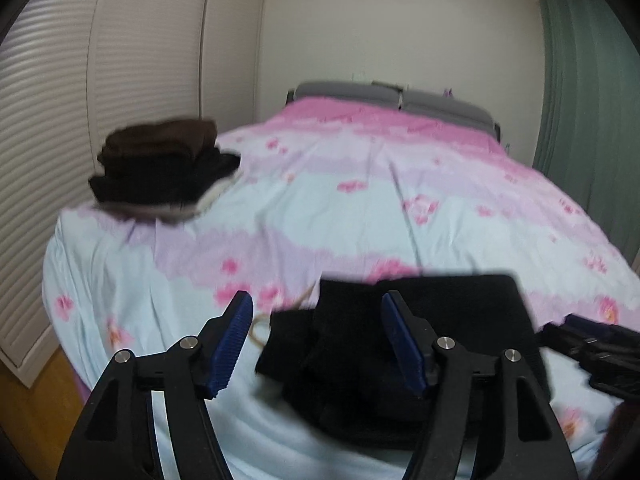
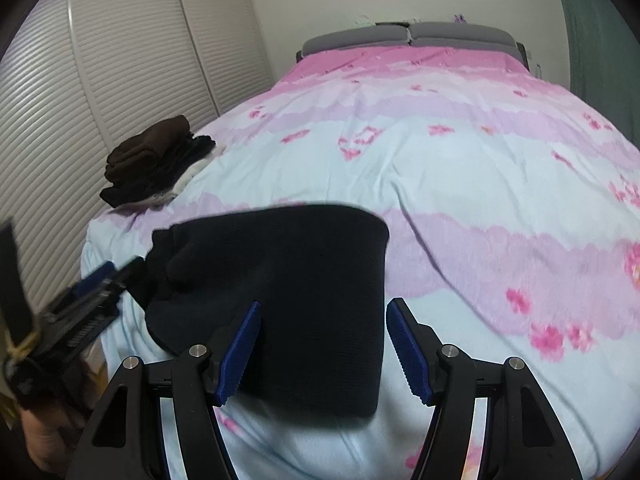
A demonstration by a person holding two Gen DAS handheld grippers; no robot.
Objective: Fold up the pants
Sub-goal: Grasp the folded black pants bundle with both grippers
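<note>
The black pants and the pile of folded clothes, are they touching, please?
Apart. The right wrist view shows bare bedspread between the black pants and the pile of folded clothes.

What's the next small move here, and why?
Probably bring both grippers down to pick up the folded pants and carry them to the pile at the bed's left edge. The pants lie in a compact fold, and both the left gripper and right gripper are open, gripping nothing.
</note>
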